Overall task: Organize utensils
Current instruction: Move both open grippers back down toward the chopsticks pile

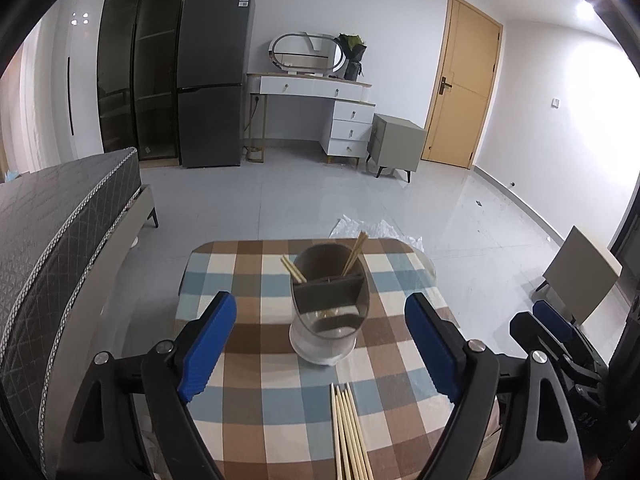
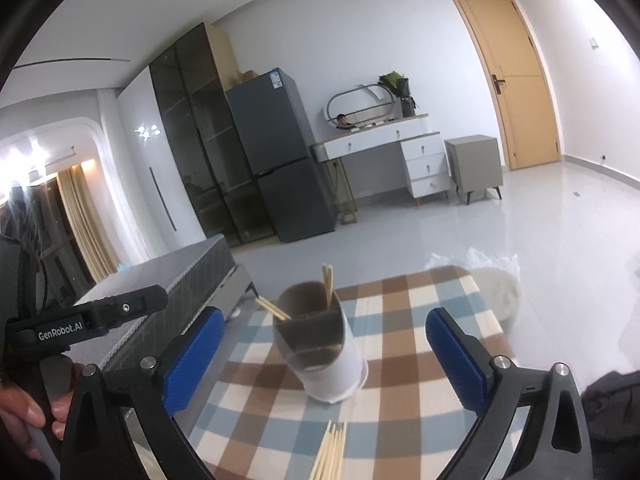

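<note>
A grey and white utensil holder [image 1: 328, 308] stands mid-table on the checked cloth [image 1: 248, 420]. It holds chopsticks in two back compartments, some leaning left [image 1: 293, 269] and some leaning right [image 1: 354, 254]. Several loose chopsticks [image 1: 350, 436] lie on the cloth at the near edge. My left gripper [image 1: 320, 336] is open and empty, held above the cloth with the holder between its fingers' lines of sight. My right gripper [image 2: 326, 352] is open and empty, facing the holder [image 2: 320, 344], with the loose chopsticks [image 2: 330, 452] below it. The right gripper also shows in the left wrist view [image 1: 552, 332].
A grey bed [image 1: 60, 240] stands to the left of the table. A plastic sheet [image 1: 376, 230] lies on the floor behind the table. A small beige side table [image 1: 584, 280] stands on the right. A fridge [image 1: 212, 80], a dresser and a door are at the far wall.
</note>
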{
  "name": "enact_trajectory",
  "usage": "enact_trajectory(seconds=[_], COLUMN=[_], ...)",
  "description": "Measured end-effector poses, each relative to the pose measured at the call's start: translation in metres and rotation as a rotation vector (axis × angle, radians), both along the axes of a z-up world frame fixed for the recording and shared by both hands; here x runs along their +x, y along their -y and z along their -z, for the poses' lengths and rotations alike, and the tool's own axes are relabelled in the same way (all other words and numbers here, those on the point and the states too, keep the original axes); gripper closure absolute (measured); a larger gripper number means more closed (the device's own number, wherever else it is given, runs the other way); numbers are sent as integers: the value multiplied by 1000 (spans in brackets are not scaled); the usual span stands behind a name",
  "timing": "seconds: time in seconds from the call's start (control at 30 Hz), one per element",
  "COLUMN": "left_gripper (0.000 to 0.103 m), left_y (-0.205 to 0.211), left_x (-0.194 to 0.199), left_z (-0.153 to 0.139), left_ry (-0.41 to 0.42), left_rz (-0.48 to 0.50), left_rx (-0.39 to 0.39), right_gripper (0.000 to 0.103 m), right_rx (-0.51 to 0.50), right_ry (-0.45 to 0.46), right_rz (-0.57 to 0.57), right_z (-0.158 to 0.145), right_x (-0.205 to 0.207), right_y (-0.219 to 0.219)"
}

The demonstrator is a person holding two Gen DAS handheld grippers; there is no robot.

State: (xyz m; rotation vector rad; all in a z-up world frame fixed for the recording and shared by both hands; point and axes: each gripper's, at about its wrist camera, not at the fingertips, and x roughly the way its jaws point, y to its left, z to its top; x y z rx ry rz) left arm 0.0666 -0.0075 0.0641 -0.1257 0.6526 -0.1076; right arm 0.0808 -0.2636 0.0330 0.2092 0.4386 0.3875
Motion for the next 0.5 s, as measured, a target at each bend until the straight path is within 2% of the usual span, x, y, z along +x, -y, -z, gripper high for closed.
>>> enact_trajectory(seconds=[0.13, 0.37, 0.5], left_gripper=[20, 20, 20], left_y=[2, 2, 3], left_x=[-10, -24, -24], left_z=[11, 34, 51], left_ry=[-3, 13, -8], left_rz=[-3, -32, -45], left_rx=[-3, 2, -7], right_gripper=[0, 0, 0], right_rx=[-5, -79, -98], right_ry=[-35, -62, -85], right_rz=[-12, 12, 17], right_z=[18, 44, 62], right_x=[-7, -20, -24], right_y=[-1, -5, 0])
